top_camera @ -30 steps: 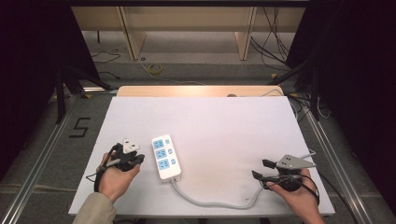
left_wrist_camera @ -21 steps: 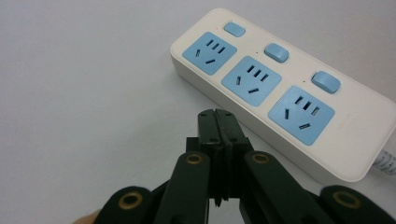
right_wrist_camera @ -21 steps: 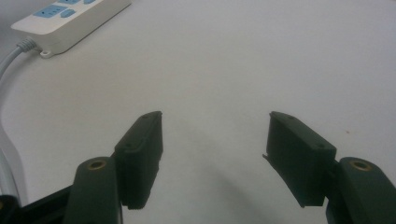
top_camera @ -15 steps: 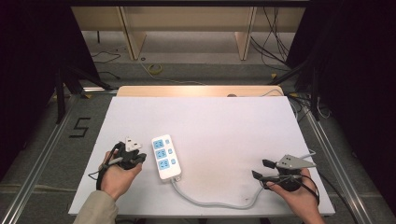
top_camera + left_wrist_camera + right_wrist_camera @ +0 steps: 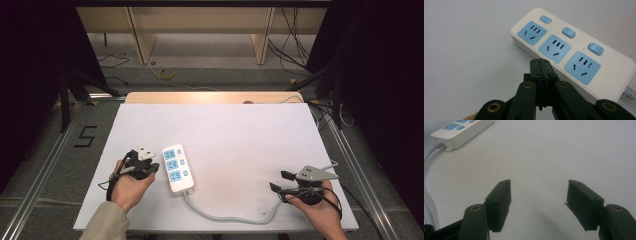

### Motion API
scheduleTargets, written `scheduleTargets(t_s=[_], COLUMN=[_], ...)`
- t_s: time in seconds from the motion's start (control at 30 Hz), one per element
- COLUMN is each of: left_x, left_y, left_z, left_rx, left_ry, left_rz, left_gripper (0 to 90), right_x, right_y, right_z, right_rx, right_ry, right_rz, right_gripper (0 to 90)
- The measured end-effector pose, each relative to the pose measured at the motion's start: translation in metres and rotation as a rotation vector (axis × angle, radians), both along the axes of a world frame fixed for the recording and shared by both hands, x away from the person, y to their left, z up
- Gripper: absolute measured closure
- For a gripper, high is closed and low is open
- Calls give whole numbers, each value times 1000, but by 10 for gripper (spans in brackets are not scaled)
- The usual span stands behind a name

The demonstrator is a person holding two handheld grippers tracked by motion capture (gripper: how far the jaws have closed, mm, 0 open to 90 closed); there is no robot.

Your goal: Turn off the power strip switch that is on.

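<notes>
Risky: left gripper [image 5: 539,62] pressed together beside power strip [image 5: 574,53] could shove it; right gripper [image 5: 539,205] spread, idle.

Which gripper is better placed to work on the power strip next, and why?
Probably the left gripper: its shut jaws sit right beside the power strip. The right gripper, jaws open, rests far off near the cable.
</notes>
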State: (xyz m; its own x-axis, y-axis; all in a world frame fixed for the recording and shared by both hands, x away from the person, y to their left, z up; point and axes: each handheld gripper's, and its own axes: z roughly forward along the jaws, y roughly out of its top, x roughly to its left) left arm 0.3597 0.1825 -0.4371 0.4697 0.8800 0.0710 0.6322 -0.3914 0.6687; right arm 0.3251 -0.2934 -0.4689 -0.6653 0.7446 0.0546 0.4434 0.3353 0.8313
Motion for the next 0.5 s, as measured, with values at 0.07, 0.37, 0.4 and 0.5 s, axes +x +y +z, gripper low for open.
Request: scheduleTargets(t_s=[0.07, 0.37, 0.4, 0.5], left_x=[1, 4, 5, 6], left_y=[-1, -4, -4, -5], left_z=[0, 1, 1, 2], left_rx=[1, 4, 4, 5], left_ry=[1, 3, 4, 8], left_rz=[-3, -8, -8, -11], left_gripper=[898, 898, 898, 898], right_x=[0, 0, 0, 0], right_y=[0, 0, 0, 0], right_z=[0, 0, 0, 0], right_rx=[0, -1, -1, -2], right_ry=[0, 0, 0, -1], right_rz=[0, 0, 0, 0], right_gripper=[371, 370, 370, 371])
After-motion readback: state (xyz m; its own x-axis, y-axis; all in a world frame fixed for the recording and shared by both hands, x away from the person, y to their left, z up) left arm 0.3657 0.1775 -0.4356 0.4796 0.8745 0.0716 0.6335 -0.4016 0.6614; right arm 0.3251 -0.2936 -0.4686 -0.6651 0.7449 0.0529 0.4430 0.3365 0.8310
